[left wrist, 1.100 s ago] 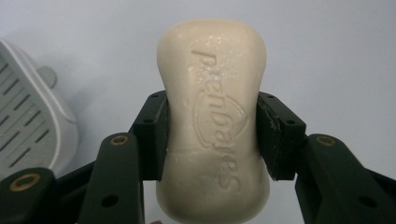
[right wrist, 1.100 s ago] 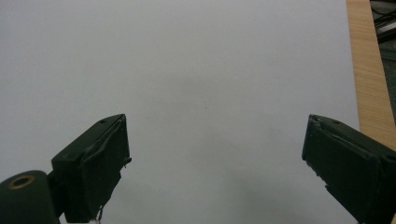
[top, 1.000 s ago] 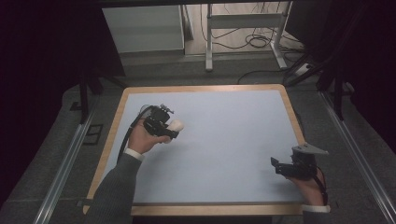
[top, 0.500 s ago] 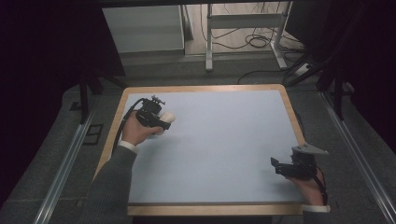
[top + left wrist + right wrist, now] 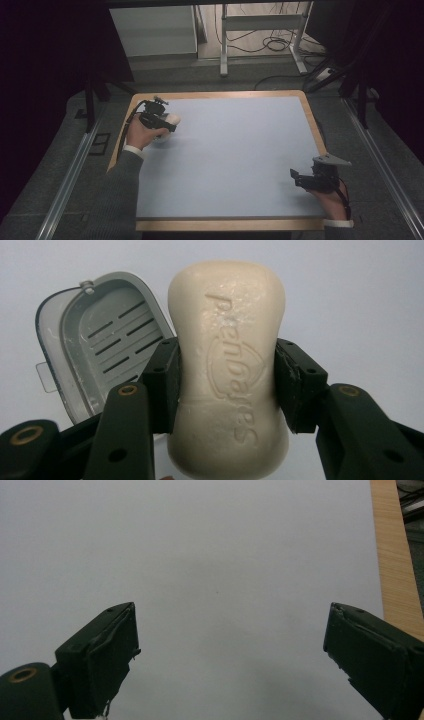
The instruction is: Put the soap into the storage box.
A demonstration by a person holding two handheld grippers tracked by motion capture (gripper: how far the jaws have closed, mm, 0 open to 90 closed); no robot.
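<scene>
A cream bar of soap [image 5: 227,370] with raised lettering stands upright between the jaws of my left gripper [image 5: 226,377], which is shut on it at its narrow waist. Behind it, to the left, lies an open grey soap dish [image 5: 102,340] with a slotted floor. In the high view my left gripper [image 5: 169,122] hovers with the soap [image 5: 173,119] near the table's back left corner. At the front right, my right gripper [image 5: 296,177] is open with nothing in it. Its two jaws stand far apart over the bare mat, as the right gripper view [image 5: 230,650] shows.
The pale blue mat [image 5: 235,150] covers the table inside a wooden rim [image 5: 312,120]. That rim [image 5: 392,555] runs along the right side of the right gripper view. Beyond the table stand a white cabinet [image 5: 152,30], a metal frame and floor cables [image 5: 272,42].
My left hand has carried the soap to the left and a little farther back, toward the table's left edge. The right hand has kept still.
</scene>
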